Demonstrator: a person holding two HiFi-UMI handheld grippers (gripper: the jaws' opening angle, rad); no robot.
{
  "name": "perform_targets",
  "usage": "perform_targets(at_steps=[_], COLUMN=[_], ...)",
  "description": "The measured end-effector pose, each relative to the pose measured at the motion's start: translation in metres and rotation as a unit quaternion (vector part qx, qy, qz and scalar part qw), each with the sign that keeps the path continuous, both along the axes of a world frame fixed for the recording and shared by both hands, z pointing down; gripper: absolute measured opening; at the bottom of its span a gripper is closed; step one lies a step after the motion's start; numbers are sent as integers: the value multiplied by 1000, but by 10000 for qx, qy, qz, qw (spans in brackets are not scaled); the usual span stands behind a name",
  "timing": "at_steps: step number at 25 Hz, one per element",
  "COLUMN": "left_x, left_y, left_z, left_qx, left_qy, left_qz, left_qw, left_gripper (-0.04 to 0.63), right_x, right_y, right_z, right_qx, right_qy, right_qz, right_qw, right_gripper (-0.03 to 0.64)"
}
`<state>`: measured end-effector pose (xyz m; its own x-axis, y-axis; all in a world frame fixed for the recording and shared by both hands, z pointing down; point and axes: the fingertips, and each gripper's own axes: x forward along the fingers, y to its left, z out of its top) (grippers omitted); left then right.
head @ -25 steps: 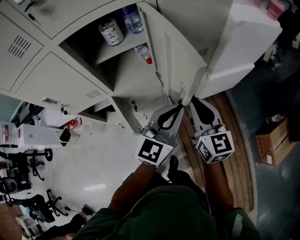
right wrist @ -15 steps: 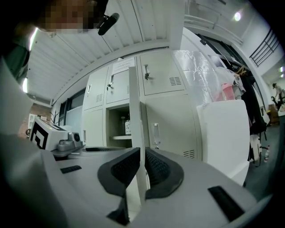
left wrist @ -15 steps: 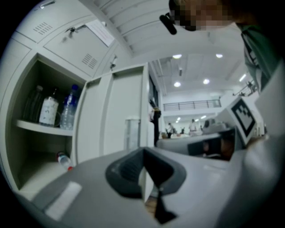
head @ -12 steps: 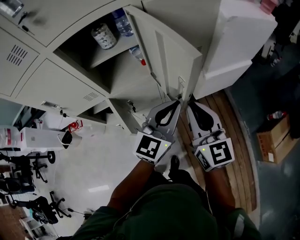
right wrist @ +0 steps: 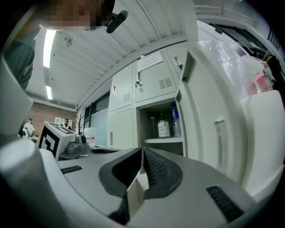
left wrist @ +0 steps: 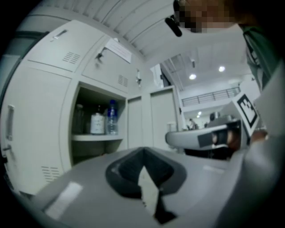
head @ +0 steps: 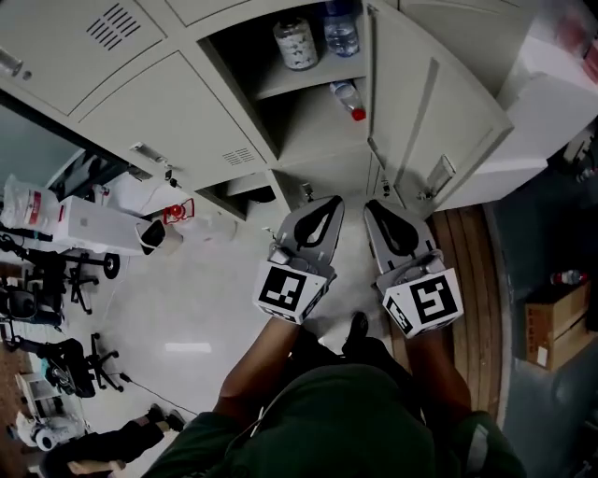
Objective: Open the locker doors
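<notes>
A bank of pale grey lockers (head: 177,112) fills the top of the head view. One compartment (head: 308,84) stands open, its door (head: 439,121) swung out to the right. Inside are a jar (head: 295,42), a water bottle (head: 341,28) and a lying bottle with a red cap (head: 348,98). My left gripper (head: 334,201) and right gripper (head: 372,205) hang side by side below the open compartment, both shut on nothing and clear of the door. The left gripper view shows the open compartment (left wrist: 95,129). The right gripper view shows it too (right wrist: 162,127), beside the door (right wrist: 213,129).
A lower compartment (head: 238,191) shows dark under the closed lockers. A white cabinet (head: 551,65) stands right of the door, above a strip of wooden floor (head: 476,261) and a cardboard box (head: 551,327). Office chairs (head: 56,271) and a white box (head: 89,224) stand at the left.
Both grippers have drawn back from the door's edge, where their tips were a second ago. The door now stands wider open, and the head view has tilted toward the lockers.
</notes>
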<state>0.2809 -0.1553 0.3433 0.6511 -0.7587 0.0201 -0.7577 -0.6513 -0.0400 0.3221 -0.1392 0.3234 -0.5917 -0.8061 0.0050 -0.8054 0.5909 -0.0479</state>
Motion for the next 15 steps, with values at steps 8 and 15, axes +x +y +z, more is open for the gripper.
perform_targets(at_steps=[8,15], left_x=[-151,-271], left_y=[-12,-25], left_z=[14,8], left_qx=[56,43], left_qy=[32,84], left_qz=[-917,-1328], left_qw=[9958,9911], left_gripper=[-2,-2], right_x=[-126,-226], right_y=[-23,-43], right_z=[3,-5], right_qx=[175,101], right_qy=[296,242], right_qz=[-693,-848], right_qw=[9970,9961], right_gripper=[8,6])
